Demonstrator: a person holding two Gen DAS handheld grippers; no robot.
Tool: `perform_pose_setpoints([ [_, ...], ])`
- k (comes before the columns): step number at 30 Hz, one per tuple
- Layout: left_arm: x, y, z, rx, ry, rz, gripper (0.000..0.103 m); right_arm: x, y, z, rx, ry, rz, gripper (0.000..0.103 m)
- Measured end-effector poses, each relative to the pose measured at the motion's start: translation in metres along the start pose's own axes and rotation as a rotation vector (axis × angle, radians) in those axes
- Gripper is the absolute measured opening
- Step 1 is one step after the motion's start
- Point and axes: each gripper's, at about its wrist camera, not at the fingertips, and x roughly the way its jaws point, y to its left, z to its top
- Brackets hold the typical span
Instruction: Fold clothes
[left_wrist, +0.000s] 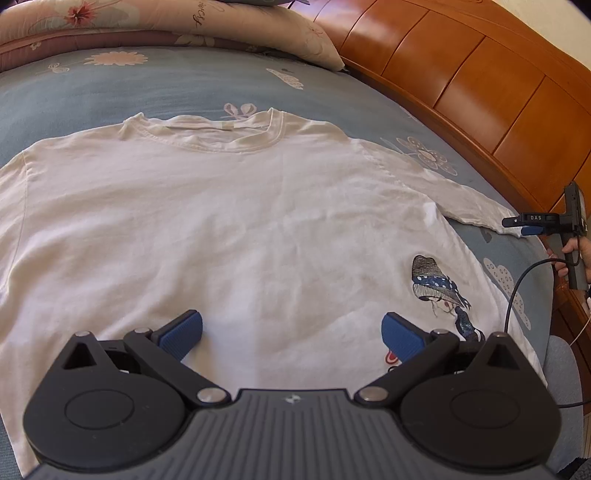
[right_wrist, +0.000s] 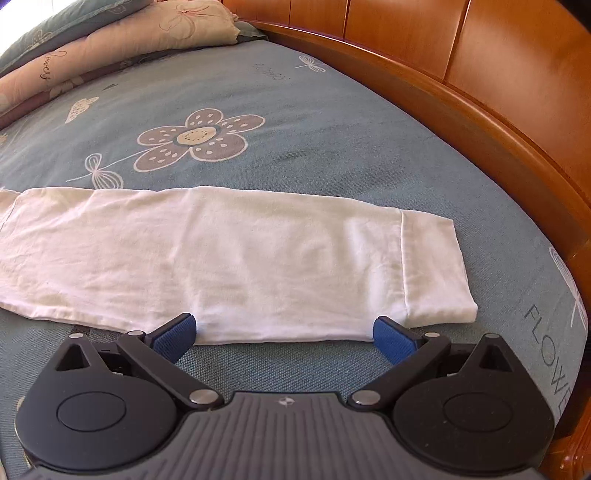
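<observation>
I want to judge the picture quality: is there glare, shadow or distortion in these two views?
Left wrist view: the white shirt is bright and partly washed out, and the wooden bed frame bows from the fisheye. Right wrist view: the frame curves too, its wood shines, and the sleeve stays sharp, with only soft shadows.

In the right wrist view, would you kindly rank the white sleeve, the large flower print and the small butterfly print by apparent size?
1. white sleeve, by far the largest, though nearest the camera.
2. large flower print on the bedsheet.
3. small butterfly print, smallest, but farthest away, so its true size is unsure.
</observation>
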Motion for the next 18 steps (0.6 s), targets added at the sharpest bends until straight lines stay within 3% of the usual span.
perform_pose_setpoints([
  [4, 0.000, 0.000, 0.000, 0.004, 0.000, 0.002, 0.102, -0.002, -0.015, 0.019, 0.097, -0.086, -0.010, 0.103],
  [11, -0.001, 0.003, 0.000, -0.004, -0.003, -0.010, 0.102, 0.023, -0.035, 0.013, 0.219, -0.087, 0.041, 0.103],
  [15, 0.000, 0.002, 0.000, -0.002, -0.002, -0.004, 0.102, 0.006, -0.027, 0.008, 0.209, -0.099, 0.007, 0.103],
  [18, 0.001, 0.001, 0.000, 0.005, 0.000, 0.004, 0.102, -0.019, -0.009, 0.013, 0.208, -0.101, 0.066, 0.103],
])
